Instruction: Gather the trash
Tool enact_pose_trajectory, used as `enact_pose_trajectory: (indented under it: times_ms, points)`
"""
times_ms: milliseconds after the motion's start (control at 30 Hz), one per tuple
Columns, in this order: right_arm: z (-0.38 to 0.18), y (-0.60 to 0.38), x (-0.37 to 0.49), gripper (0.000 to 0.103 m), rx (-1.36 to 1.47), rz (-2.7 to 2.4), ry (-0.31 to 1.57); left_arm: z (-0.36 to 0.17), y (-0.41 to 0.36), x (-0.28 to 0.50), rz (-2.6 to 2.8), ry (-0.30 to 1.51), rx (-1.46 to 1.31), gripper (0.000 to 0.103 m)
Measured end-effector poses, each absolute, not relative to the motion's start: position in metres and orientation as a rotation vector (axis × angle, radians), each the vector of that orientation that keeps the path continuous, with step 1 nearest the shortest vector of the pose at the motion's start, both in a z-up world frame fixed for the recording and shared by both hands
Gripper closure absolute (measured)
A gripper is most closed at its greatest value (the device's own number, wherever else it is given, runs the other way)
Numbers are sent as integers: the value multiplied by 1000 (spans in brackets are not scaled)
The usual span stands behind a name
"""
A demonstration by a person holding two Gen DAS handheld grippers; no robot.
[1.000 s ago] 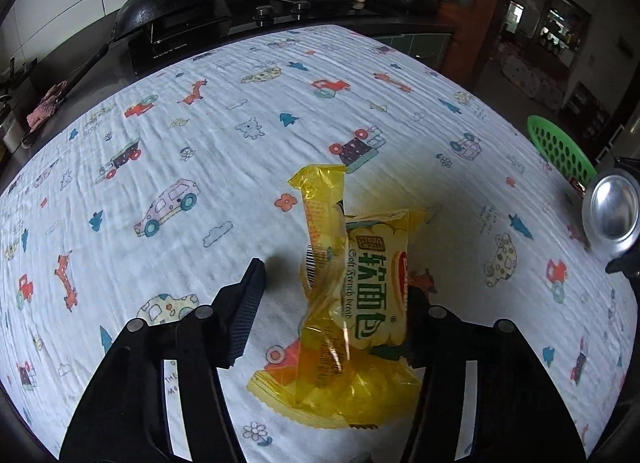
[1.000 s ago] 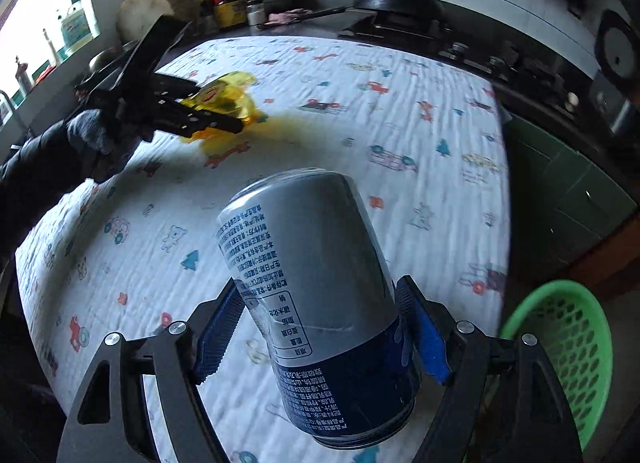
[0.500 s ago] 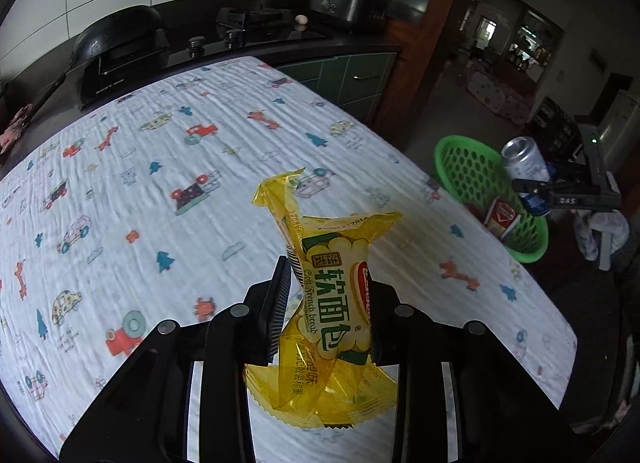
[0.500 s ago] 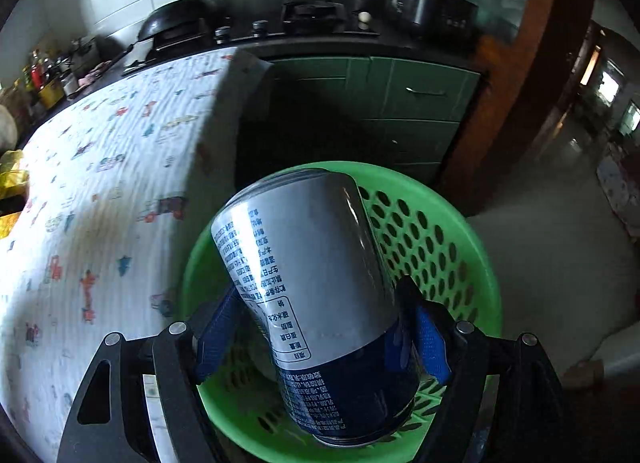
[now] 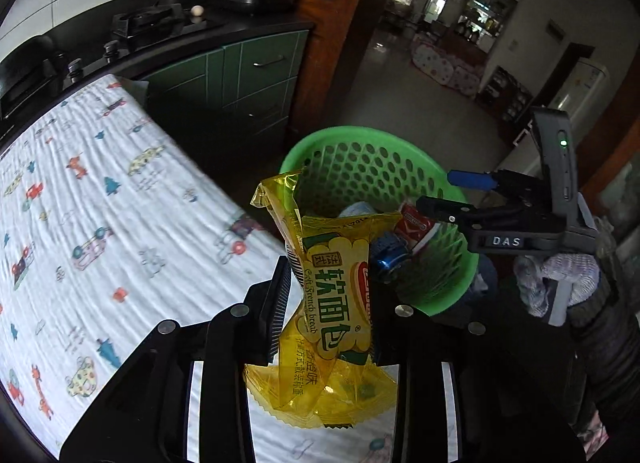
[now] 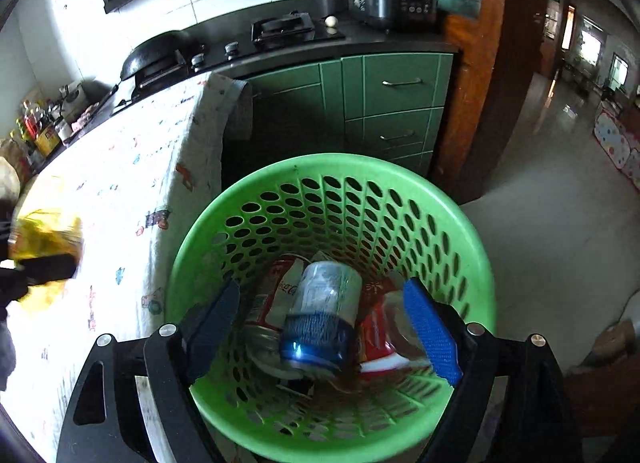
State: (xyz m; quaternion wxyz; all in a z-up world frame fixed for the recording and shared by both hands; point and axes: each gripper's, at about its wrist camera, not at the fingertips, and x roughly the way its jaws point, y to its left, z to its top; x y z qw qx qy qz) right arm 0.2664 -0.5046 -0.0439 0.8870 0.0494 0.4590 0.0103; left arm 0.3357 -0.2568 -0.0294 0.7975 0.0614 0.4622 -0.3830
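Observation:
My left gripper (image 5: 328, 303) is shut on a yellow bread wrapper (image 5: 332, 303) and holds it in the air at the table's edge, just before the green basket (image 5: 360, 143). My right gripper (image 6: 324, 323) is open and empty over the green basket (image 6: 476, 247). A silver and blue can (image 6: 320, 315) lies loose inside the basket among red cans (image 6: 376, 339). In the left wrist view the right gripper (image 5: 440, 193) hangs over the basket's right rim. The wrapper also shows blurred at the left of the right wrist view (image 6: 48, 239).
The table with a cartoon-print cloth (image 5: 100, 223) is to the left of the basket. Green cabinets (image 6: 380, 103) and a dark counter with a stove (image 6: 288, 31) stand behind. A wooden post (image 6: 492, 63) rises to the right, with open tiled floor (image 6: 560, 203) beyond.
My right gripper has opened and let the can fall into the basket. My left gripper has carried the yellow wrapper from over the table to the basket's near side.

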Motion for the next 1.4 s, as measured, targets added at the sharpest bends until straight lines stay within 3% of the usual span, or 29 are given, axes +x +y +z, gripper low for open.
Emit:
enact_pose_trajectory:
  times_ms: [167,233,300,367,633,1000,1400]
  points:
    - [-32,-512,241,17,96,-3,921,-42,-294,337,-810,1034,124,64]
    - [-28,-512,232,16,84,-6,904,-47,-304,338,-813,1049,113,51]
    - [-24,-512,222,16,84,-8,888,-51,-310,337,-809,1045,90,32]
    - [-22,-513,211,16,98,1,873,-53,-313,337,-809,1043,71,25]
    - [-18,-492,187,16,88,35,854,-41,-294,323,-765,1002,80,24]
    - [-6,-433,157,10,26,70,798,6,-208,264,-587,839,84,7]
    - [3,-396,112,7,15,10,797,24,-153,202,-444,777,58,5]
